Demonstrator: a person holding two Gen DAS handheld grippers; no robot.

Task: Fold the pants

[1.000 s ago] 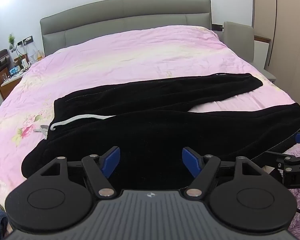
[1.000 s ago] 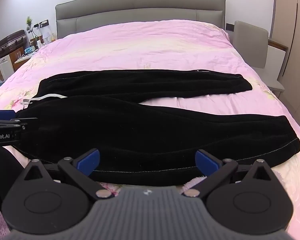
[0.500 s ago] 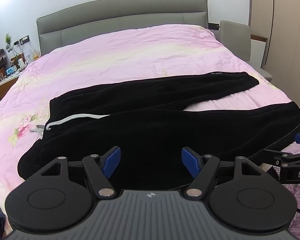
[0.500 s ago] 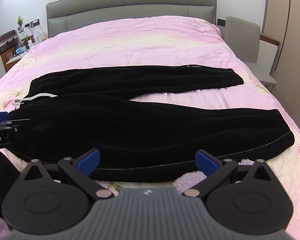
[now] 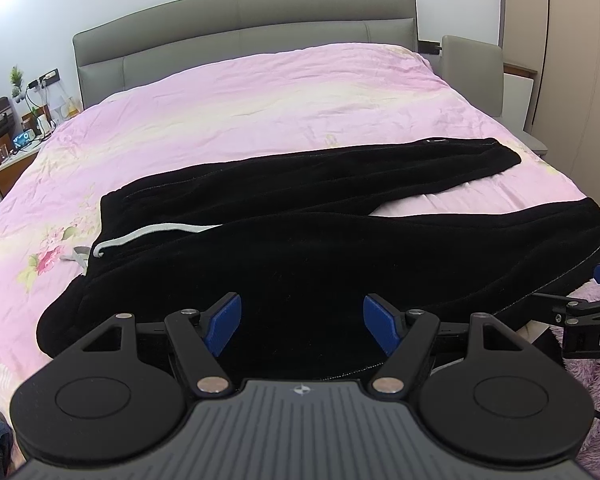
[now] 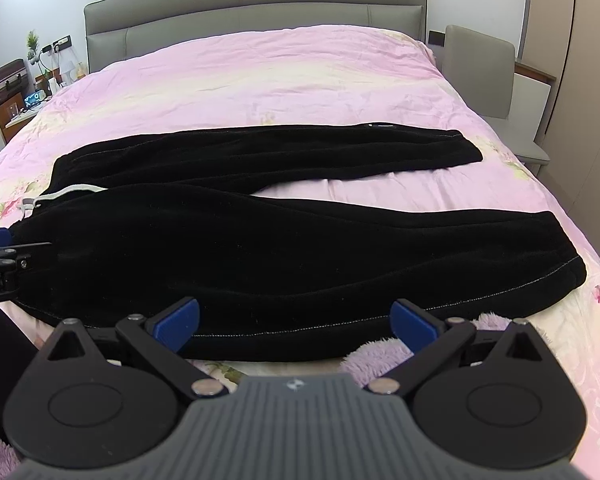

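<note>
Left tool (image 5: 302, 324): blue fingers spread apart, nothing between them, hovering over the near edge of the black pants (image 5: 300, 248) at the lower centre of the left wrist frame.
Right tool (image 6: 296, 324): fingers also wide apart and empty, over the near hem line of the lower leg, at the lower centre of its own frame.
Change, left view: the pants sat a little higher and more to the right in the frame a second ago; the waistband has slid down and left, so the camera has drifted slightly right and back. The tool has stayed spread throughout.
Change, right view: the far leg cuff has moved left and up in the frame, and the headboard (image 6: 256, 4) has risen; the tool has pulled back and lifted a touch.
Pants themselves: no crease or edge appears to have shifted; they lie flat across the pink bedspread (image 6: 260, 80), waist at the left, two legs splayed toward the right.
Meaning for the task: judged as lining up before a first grasp; no fold is made yet.
Count: one pair of pants, two legs, one white drawstring (image 5: 140, 236), two tools, one bed, one grey chair (image 5: 472, 76) at the upper right.
</note>
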